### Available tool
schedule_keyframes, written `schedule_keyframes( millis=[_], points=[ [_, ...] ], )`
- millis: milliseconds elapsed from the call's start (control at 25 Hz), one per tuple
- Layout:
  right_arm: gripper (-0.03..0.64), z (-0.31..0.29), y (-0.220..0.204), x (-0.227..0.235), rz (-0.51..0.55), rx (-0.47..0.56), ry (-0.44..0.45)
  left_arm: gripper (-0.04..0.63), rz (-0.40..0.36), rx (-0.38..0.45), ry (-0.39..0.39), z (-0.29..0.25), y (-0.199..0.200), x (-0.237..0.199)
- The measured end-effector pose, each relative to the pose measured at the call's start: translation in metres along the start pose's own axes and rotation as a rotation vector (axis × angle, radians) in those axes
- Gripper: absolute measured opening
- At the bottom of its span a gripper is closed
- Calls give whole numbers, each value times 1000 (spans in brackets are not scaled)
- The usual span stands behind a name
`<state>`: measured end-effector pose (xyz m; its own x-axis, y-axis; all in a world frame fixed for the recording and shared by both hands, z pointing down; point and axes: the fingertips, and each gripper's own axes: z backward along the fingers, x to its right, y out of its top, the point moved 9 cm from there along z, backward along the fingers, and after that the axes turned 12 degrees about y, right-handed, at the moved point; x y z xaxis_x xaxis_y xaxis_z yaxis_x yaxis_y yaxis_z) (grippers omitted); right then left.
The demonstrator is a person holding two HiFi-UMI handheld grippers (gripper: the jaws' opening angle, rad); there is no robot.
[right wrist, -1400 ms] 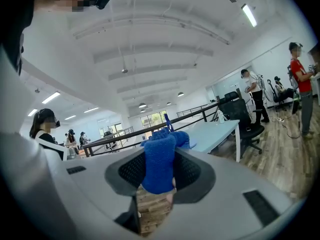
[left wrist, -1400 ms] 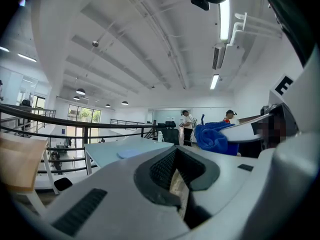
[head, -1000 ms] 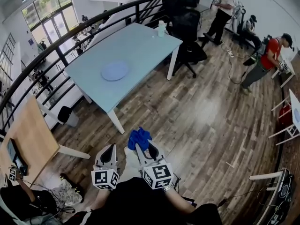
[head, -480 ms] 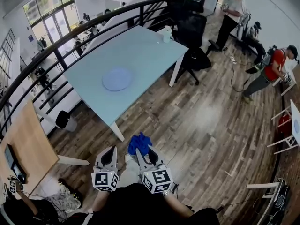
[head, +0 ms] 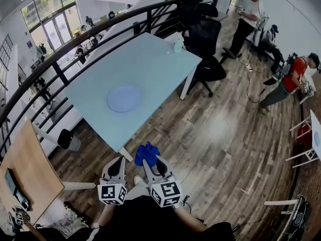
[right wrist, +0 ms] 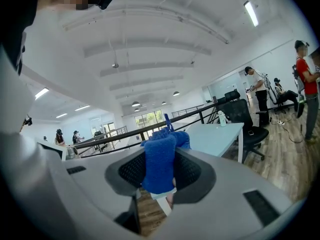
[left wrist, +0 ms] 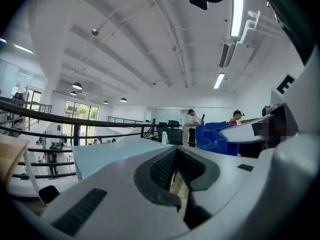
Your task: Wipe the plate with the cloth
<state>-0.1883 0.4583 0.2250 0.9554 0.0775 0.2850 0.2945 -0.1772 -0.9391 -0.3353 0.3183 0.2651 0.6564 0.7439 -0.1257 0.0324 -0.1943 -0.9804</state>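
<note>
A pale blue round plate (head: 124,98) lies on the light blue table (head: 150,54), well ahead of both grippers. My right gripper (head: 152,160) is shut on a bright blue cloth (head: 147,152), which bunches out between its jaws; the cloth (right wrist: 161,166) hangs between them in the right gripper view. My left gripper (head: 117,165) is held beside it, shut with nothing in it; its jaws meet in the left gripper view (left wrist: 176,184), where the cloth (left wrist: 214,136) shows at right. Both grippers are held low, over the wooden floor in front of the table's near corner.
A white bottle (head: 177,44) stands at the table's far corner. A black office chair (head: 205,46) sits behind the table and a black railing (head: 75,46) runs along its left side. A wooden desk (head: 22,164) is at the left. People stand at the far right (head: 292,77).
The view has moved closer to the table; the plate and table sit lower and nearer in the head view. Both grippers keep their pose, the right one still holding the cloth.
</note>
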Motion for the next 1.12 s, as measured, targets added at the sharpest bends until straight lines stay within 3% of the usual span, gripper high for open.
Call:
schedule_keyframes(
  millis=[600,1120],
  points=[
    [120,-91,27,29,-17,22,-61,0,-22,24,-81,-102,28,-42],
    [120,-135,37,54,-22,24,-31,0,-34,22,-70,-144,30,-51]
  ],
)
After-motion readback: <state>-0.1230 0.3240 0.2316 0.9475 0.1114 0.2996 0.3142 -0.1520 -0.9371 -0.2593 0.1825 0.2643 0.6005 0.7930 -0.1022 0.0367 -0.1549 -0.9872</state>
